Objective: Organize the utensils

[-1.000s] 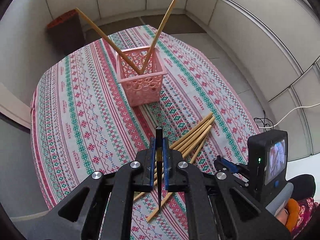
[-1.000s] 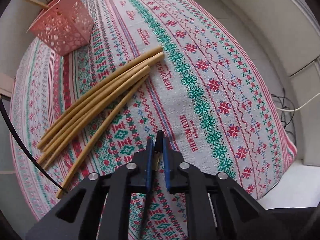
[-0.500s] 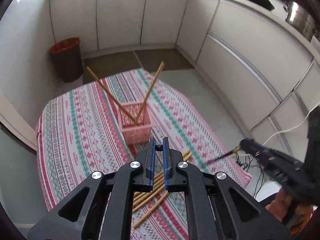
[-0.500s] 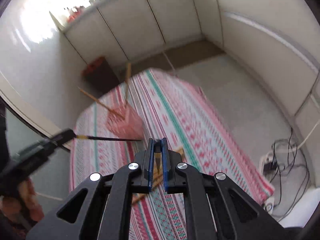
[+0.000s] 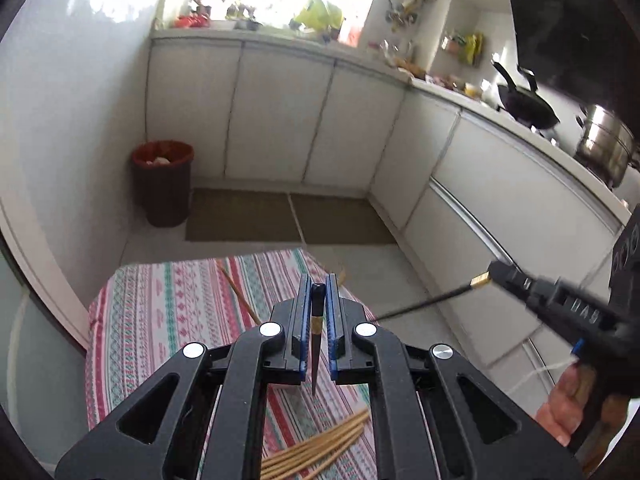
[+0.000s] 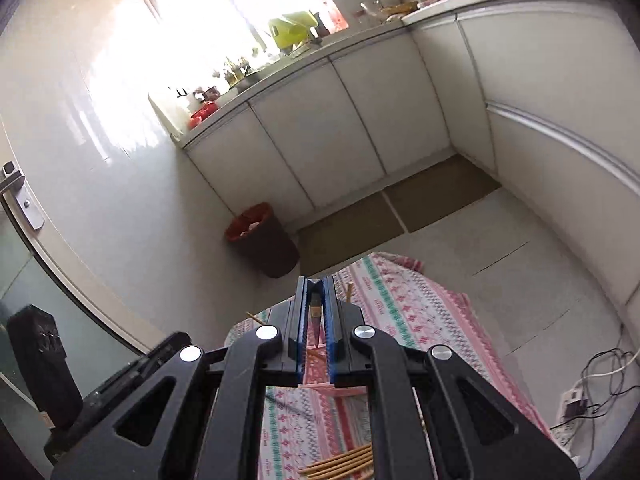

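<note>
Both grippers are held up over the table, pitched downward toward its far end and the kitchen floor beyond.

Left gripper (image 5: pixel 315 292): jaws nearly closed, pinching a dark chopstick (image 5: pixel 315 336) with a gold band; its pointed tip hangs below the pads. Right gripper (image 6: pixel 316 294): same state, jaws nearly closed on a second dark chopstick (image 6: pixel 316 320) (the gold band sits between the blue pads).

In the left wrist view the right gripper shows at the right edge, a hand (image 5: pixel 568 404) wrapped round its handle, its chopstick running down-left from the jaws.

Bamboo chopsticks (image 5: pixel 320 450) lie in a loose bundle on the striped tablecloth (image 5: pixel 168 312), under the gripper bodies. The pink basket (image 6: pixel 340 390) is almost wholly hidden behind the fingers; only a strip of its rim shows in the right wrist view. Two light chopsticks poke up past the jaws, one (image 5: pixel 238 296) leaning left; whether they stand in the basket I can't tell.

Room: white base cabinets (image 5: pixel 280 112) along two walls, cluttered worktop (image 5: pixel 280 32) under a bright window, dark bin with red liner (image 5: pixel 164 184) in the corner, brown floor mats (image 5: pixel 288 218), wok (image 5: pixel 524 104) and steel pot (image 5: pixel 604 144) on the counter at right. Power strip and cables (image 6: pixel 580 396) on the floor.
</note>
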Demonstrator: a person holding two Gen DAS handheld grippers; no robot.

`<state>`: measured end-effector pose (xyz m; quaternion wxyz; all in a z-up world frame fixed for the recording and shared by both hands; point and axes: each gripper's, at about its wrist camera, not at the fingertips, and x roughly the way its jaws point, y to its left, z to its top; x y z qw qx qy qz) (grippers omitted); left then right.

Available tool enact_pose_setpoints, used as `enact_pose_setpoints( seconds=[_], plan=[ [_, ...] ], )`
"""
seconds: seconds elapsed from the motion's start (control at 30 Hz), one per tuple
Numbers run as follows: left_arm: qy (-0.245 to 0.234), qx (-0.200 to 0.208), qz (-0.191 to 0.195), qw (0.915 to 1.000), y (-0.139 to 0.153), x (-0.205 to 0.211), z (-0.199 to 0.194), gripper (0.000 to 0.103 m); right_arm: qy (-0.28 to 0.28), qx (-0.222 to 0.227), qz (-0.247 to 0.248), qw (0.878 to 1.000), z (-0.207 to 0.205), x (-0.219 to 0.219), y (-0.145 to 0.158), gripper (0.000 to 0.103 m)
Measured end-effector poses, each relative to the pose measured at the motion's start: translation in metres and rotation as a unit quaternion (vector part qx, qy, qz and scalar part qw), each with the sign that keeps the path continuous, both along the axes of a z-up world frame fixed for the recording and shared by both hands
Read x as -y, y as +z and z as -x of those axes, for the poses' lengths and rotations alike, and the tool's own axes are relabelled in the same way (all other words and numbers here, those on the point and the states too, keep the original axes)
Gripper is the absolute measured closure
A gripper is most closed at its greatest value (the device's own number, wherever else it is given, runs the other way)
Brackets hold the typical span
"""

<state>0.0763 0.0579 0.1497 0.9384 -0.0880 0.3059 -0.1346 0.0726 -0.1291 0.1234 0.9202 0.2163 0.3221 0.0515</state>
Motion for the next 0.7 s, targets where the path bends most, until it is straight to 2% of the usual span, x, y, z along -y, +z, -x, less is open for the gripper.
enact_pose_setpoints(
  seconds=[0.13, 0.27, 0.47, 0.5, 0.6, 0.7],
  plan=[
    [0.024, 0.018, 0.003, 0.9996, 0.007, 0.000, -0.008, 0.096, 0.013, -0.011, 0.006, 1.000, -0.019, -0.008, -0.019, 0.096],
    [0.037, -0.001, -0.021, 0.9991, -0.009, 0.008, -0.026, 0.096, 0.013, -0.019, 0.021, 1.000, -0.029, -0.016, -0.039, 0.096],
    [0.052, -0.034, -0.029, 0.9977, -0.030, 0.003, -0.040, 0.095, 0.018, -0.035, 0.026, 0.999, -0.041, -0.021, -0.059, 0.096],
    [0.054, -0.033, -0.026, 0.9977, -0.029, 0.001, -0.040, 0.094, 0.018, -0.036, 0.028, 0.999, -0.042, -0.022, -0.061, 0.096],
    [0.063, -0.025, -0.021, 0.9975, -0.027, -0.006, -0.036, 0.078, 0.018, -0.036, 0.033, 0.999, -0.042, -0.025, -0.064, 0.096],
    [0.065, -0.025, -0.021, 0.9973, -0.027, -0.009, -0.033, 0.077, 0.023, -0.036, 0.034, 0.999, -0.044, -0.031, -0.068, 0.095]
  ],
)
